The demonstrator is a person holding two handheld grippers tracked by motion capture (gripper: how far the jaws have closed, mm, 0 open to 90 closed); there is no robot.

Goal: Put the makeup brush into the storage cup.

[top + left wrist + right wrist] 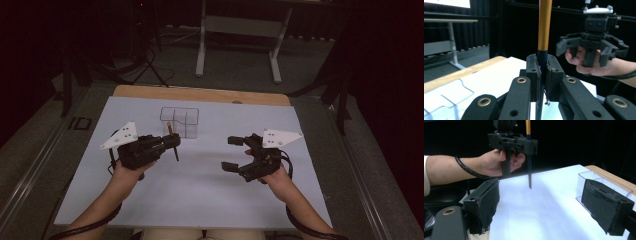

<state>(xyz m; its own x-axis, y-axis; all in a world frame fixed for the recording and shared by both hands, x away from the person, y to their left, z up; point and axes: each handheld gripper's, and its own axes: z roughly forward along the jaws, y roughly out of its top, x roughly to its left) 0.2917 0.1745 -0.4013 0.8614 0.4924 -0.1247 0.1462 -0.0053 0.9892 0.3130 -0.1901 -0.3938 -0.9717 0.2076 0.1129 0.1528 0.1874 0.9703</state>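
From the high view we saw the left gripper (172, 142) clamped on a pen (173, 141), its jaws pressed together around the dark shaft. The pen stood roughly upright, its gold-brown end poking up above the jaws and its dark tip hanging below them, over the white sheet (200, 190). Just beyond those jaws sat a clear plastic organizer (181, 121). The right gripper (233, 153) hovered well apart from the pen, its jaws spread wide with nothing between them.

Over to the left gripper view: we looked straight along the two black jaws and found the pen (544, 27) squeezed between them, the gold barrel rising out of the top of the jaws and the dark lower part pinched in the pads. Past the jaws, the right gripper (586, 51) hung open in a hand (584, 63).

In the right gripper view the jaws stood far apart, bare white sheet (544, 210) between them. Ahead of them the left gripper (524, 146) held the pen (529, 167) with the tip pointing down, just clear of the sheet. Behind the far jaw we made out the organizer (586, 178).
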